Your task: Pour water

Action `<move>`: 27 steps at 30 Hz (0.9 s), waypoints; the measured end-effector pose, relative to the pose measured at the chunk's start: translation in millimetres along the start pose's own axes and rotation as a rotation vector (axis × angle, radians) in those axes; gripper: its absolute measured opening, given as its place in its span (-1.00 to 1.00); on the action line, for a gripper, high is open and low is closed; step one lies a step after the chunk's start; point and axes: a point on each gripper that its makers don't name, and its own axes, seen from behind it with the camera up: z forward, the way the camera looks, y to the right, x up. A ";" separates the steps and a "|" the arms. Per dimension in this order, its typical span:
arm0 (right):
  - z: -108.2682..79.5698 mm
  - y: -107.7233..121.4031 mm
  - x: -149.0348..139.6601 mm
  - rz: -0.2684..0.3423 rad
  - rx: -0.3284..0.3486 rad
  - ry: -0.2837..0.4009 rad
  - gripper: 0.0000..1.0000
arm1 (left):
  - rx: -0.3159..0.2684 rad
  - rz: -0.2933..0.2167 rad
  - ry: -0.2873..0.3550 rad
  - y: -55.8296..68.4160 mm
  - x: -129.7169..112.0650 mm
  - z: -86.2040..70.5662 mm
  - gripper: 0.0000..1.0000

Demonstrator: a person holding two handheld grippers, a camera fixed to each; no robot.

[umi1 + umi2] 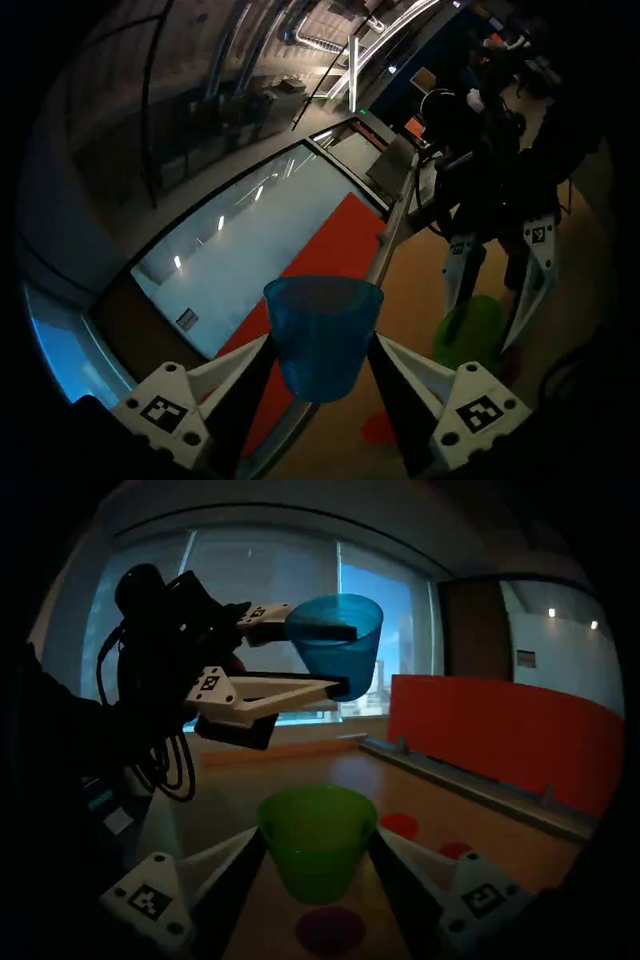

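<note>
Left gripper (320,342): clamped on blue cup (323,360), held high for pouring.
Right gripper (316,836): gripping green cup (318,864), upright, low, likely as receiver.
Blue cup: higher than green cup, barely tilted; water not discernible.

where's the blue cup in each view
Left gripper view: blue cup low centre, close to the camera.
Right gripper view: blue cup upper centre, held by the left gripper, above the green cup.
Shared landmark: red panel, behind the cup in the left gripper view, at right in the right gripper view.
</note>
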 end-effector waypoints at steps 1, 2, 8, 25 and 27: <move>0.1 -0.1 0.3 0.000 0.000 0.001 0.78 | 0.001 0.005 0.000 -0.4 0.2 0.5 0.57; 0.2 -0.2 0.6 -0.001 0.001 0.002 0.78 | 0.002 0.010 0.000 -0.8 0.4 1.0 0.57; 0.4 -0.5 3.1 -0.002 0.004 0.006 0.77 | 0.004 0.047 -0.003 -2.3 0.8 2.8 0.57; -1.7 2.8 4.5 -0.005 -0.002 0.014 0.76 | 0.001 0.130 -0.004 -0.1 4.5 3.8 0.57; -1.7 3.1 4.2 -0.005 -0.003 0.015 0.77 | 0.003 0.134 -0.004 -0.1 4.5 4.3 0.57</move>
